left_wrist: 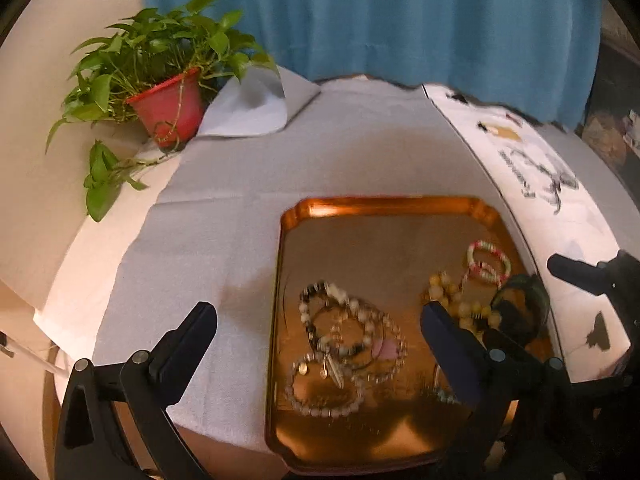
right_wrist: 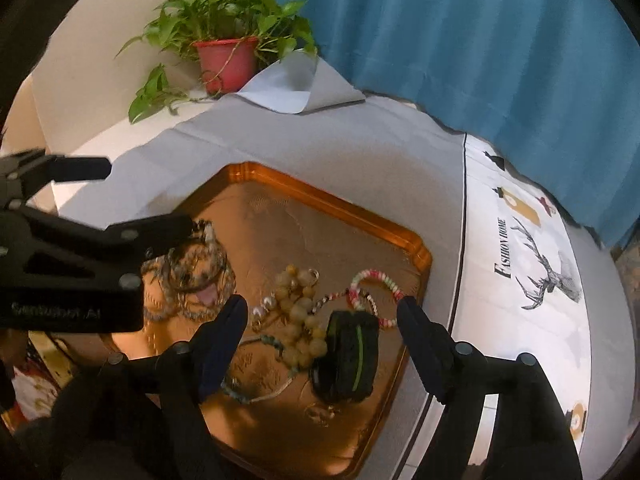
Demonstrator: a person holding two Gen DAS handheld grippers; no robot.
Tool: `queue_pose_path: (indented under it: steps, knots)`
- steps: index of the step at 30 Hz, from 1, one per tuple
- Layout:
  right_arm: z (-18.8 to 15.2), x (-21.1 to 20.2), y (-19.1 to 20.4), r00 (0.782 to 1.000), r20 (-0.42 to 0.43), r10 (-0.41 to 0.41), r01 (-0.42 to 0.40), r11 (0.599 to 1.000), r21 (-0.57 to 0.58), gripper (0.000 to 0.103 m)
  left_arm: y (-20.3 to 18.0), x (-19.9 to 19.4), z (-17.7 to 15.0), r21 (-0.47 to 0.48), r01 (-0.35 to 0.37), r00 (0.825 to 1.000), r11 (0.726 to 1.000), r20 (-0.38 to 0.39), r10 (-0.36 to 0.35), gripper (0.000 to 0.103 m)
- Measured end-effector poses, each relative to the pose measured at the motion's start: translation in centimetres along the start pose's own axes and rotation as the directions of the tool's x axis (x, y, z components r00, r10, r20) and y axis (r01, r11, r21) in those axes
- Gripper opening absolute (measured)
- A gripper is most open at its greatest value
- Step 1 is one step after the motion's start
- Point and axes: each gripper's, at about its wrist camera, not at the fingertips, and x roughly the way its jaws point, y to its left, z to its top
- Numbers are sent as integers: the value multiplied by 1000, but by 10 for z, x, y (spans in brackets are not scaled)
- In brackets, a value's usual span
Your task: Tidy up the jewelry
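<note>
Grey cloth covers the table at centre frame, bearing a copper tray. Tray contents: pale beaded bracelets, yellow bead strand, pink-green bracelet, dark bangle, possibly stacked. Left gripper and right gripper: fingers apart, gripping nothing.

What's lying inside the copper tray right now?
In the tray: a tangle of pale bead bracelets, a yellow bead string, a pink-and-green bracelet, a dark bangle and a teal cord. The grippers cover the near corners.
</note>
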Motion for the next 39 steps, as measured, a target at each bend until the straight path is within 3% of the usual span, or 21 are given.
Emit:
queue_pose_path:
  steps: [21, 39]
  knots:
    - [-66, -99, -1, 998, 21, -59, 56, 990, 130, 79, -25, -113, -80, -5, -50, 996, 999, 79, 51, 101]
    - [-90, -137, -1, 997, 43, -70, 62, 985, 159, 79, -42, -151, -99, -4, -58, 992, 998, 114, 58, 102]
